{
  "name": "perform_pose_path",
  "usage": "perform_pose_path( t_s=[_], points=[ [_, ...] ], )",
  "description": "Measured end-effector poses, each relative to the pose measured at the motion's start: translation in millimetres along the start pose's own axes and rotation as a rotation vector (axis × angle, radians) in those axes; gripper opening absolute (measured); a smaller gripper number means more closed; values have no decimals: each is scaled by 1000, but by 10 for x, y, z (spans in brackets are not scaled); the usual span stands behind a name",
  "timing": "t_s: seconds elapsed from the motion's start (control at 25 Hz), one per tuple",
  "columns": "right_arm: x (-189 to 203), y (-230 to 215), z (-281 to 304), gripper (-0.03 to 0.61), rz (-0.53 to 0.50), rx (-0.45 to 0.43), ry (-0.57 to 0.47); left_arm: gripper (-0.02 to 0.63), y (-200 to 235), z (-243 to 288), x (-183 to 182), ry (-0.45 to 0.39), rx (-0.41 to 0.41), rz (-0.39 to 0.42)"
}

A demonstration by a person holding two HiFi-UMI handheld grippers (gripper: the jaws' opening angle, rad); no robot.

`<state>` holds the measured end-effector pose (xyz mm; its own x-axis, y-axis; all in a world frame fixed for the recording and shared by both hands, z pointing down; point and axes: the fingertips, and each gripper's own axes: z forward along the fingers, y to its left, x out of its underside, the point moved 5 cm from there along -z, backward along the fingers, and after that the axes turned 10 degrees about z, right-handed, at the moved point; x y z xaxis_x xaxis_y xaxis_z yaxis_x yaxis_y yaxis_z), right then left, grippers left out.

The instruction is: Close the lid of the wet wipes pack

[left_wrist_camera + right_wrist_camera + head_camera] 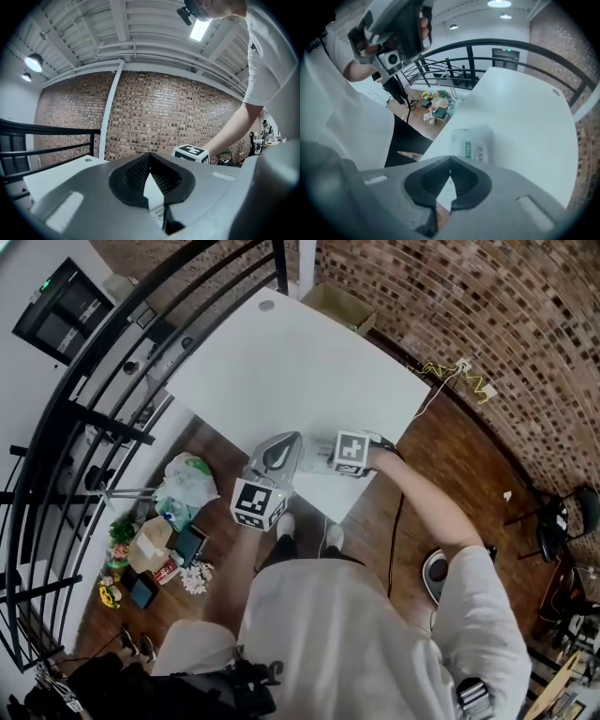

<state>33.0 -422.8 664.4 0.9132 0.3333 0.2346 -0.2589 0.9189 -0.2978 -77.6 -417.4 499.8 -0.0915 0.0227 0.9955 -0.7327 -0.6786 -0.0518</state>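
Observation:
The wet wipes pack [471, 144], white with a green label, lies flat on the white table [525, 112] close to its near edge, just beyond my right gripper [450, 172]. I cannot tell whether its lid is up or down. The right gripper's jaws meet at the tips with nothing between them. My left gripper [150, 155] is also shut and empty; it points over the table towards the brick wall, and a strip of the pack's label [158, 213] shows through its gap. In the head view both grippers [278, 454] [323, 456] hover over the table's near edge and hide the pack.
A black railing [84, 418] runs along the table's left side. Bags, boxes and flowers [159, 540] clutter the wooden floor beside it. A cardboard box [337, 306] stands at the table's far edge. The brick wall [487, 306] is behind, with a chair [562, 521] at the right.

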Motion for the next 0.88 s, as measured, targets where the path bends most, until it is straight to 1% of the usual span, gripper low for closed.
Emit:
perform_pose_path(
  t_s=[0.16,0.24,0.56,0.72,0.88],
  points=[
    [-10,-49,103,-11,45,-62,43,15,35,-61,-13,-2,-16,1],
    [-8,-64,135,-11,54,-73,55,15,55,-88,-20,1,-25,1],
    [23,-132,277,-11,85,-38,43,15,54,-187,23,12,-26,-6],
    [40,-164,329,-11,124,-53,20,15,51,-205,81,20,-21,-16],
    [35,-175,344,-11,139,-65,14,15,43,-180,122,29,-14,-24]
  ],
)
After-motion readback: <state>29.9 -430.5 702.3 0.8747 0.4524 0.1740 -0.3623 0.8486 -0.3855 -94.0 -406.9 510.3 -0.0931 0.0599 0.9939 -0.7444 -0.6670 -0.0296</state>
